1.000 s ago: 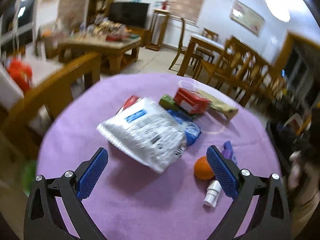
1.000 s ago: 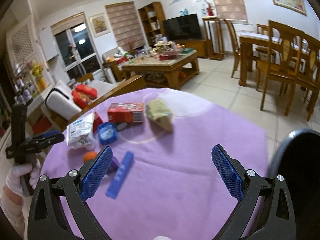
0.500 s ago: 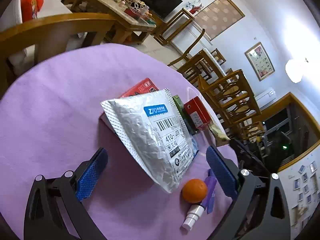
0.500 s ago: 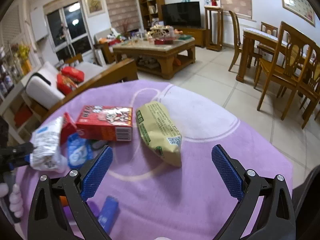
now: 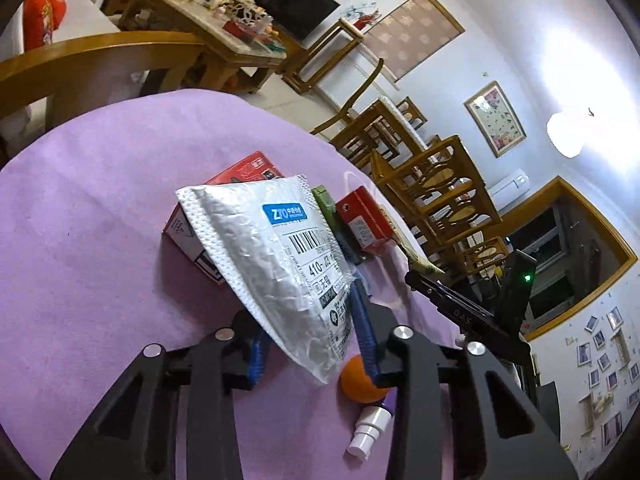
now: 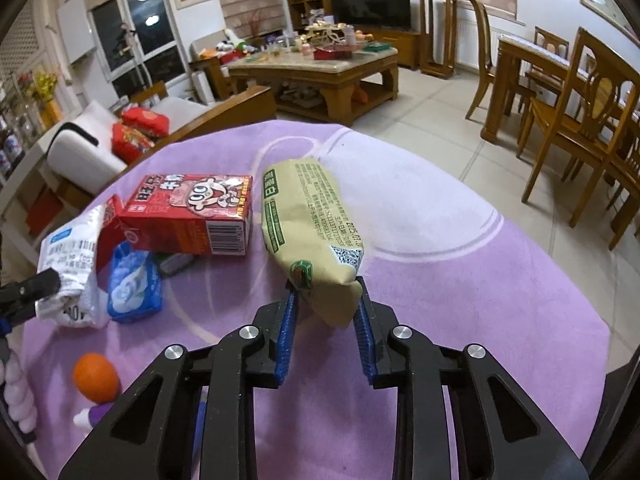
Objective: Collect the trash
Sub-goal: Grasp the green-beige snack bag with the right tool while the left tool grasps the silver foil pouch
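Note:
My left gripper [image 5: 310, 322] is shut on the near end of a silver padded mailer [image 5: 276, 256] that rests partly on a red box [image 5: 236, 178]. The mailer also shows at the left of the right wrist view [image 6: 70, 264]. My right gripper [image 6: 326, 314] is shut on the near end of a tan snack packet [image 6: 306, 216] lying on the purple table [image 6: 460, 280]. A red drink carton [image 6: 192, 214] lies just left of the packet. A blue tissue pack [image 6: 134, 284] lies between mailer and carton.
An orange [image 6: 96, 376] and a small white-capped purple bottle [image 5: 370, 430] lie near the table's front. A green pack [image 5: 326, 206] and the red carton [image 5: 366, 222] lie behind the mailer. Wooden chairs [image 6: 580, 120] and a coffee table [image 6: 320, 68] stand beyond the table.
Both grippers moved in and shut: the left onto the silver mailer, the right onto the tan packet. Both were open half a second ago.

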The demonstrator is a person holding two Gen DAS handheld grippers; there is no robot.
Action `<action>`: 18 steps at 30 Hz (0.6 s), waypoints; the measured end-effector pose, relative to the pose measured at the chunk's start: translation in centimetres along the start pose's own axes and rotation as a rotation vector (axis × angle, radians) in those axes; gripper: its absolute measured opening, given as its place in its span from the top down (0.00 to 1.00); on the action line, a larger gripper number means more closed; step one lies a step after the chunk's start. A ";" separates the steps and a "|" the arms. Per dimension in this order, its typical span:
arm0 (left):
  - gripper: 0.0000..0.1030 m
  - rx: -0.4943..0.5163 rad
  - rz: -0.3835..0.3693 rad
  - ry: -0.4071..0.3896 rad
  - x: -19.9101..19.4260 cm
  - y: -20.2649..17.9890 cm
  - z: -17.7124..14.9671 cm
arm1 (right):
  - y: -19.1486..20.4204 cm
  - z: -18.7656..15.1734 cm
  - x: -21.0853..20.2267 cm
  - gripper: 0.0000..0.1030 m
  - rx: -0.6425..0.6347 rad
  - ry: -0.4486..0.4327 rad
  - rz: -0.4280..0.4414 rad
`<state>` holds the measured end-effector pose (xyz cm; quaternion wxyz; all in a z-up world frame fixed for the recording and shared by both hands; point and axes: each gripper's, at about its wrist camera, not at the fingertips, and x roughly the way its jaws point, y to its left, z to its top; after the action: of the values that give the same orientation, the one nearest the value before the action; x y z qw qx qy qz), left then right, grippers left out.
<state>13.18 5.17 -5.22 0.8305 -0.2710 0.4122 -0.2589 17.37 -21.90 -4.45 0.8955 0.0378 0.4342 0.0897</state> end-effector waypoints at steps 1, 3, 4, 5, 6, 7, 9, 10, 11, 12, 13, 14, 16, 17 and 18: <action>0.68 0.009 -0.006 -0.006 -0.2 -0.1 -0.1 | 0.0 -0.1 -0.3 0.76 0.005 -0.005 0.008; 0.69 0.028 -0.006 -0.013 -0.6 -0.3 -0.2 | -0.3 -0.5 -1.3 0.77 0.020 -0.019 0.032; 0.70 0.033 -0.002 -0.015 -0.7 -0.4 -0.2 | -0.4 -0.8 -1.9 0.78 0.026 -0.028 0.039; 0.71 0.042 0.001 -0.020 -1.0 -0.5 -0.4 | -0.4 -0.9 -2.4 0.80 0.028 -0.036 0.041; 0.71 0.046 0.001 -0.024 -1.1 -0.7 -0.5 | -0.5 -1.2 -3.1 0.86 0.030 -0.045 0.045; 0.73 0.051 0.001 -0.028 -1.2 -0.8 -0.5 | -0.6 -1.4 -3.8 0.86 0.033 -0.054 0.051; 0.74 0.066 0.004 -0.041 -1.8 -1.2 -0.7 | -0.6 -1.9 -5.3 0.86 0.042 -0.076 0.072; 0.74 0.070 0.003 -0.045 -2.0 -1.4 -0.8 | -0.7 -2.1 -6.0 0.86 0.043 -0.085 0.079; 0.74 0.078 -0.001 -0.051 -2.3 -1.7 -0.9 | -0.8 -2.4 -6.8 0.86 0.041 -0.097 0.083; 0.74 0.085 -0.001 -0.055 -2.5 -2.0 -1.1 | -0.8 -2.7 -7.5 0.86 0.037 -0.108 0.083; 0.74 0.092 -0.004 -0.062 -2.8 -2.3 -1.2 | -0.9 -2.8 -8.1 0.86 0.033 -0.117 0.081; 0.74 0.097 -0.008 -0.068 -3.0 -2.6 -1.3 | -1.0 -3.1 -9.0 0.86 0.029 -0.130 0.080; 0.74 0.104 -0.019 -0.074 -3.4 -3.0 -1.3 | -1.3 -3.5 -10.1 0.86 0.030 -0.144 0.089; 0.74 0.109 -0.029 -0.077 -3.6 -3.4 -1.3 | -1.4 -3.6 -10.6 0.86 0.031 -0.151 0.093; 0.74 0.116 -0.035 -0.080 -3.7 -3.8 -1.4 | -1.5 -3.7 -11.2 0.86 0.030 -0.159 0.096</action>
<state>9.31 4.56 -1.37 0.8559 -0.2396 0.3581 -0.2860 7.80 -25.58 1.68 0.9212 0.0788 0.3606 0.1230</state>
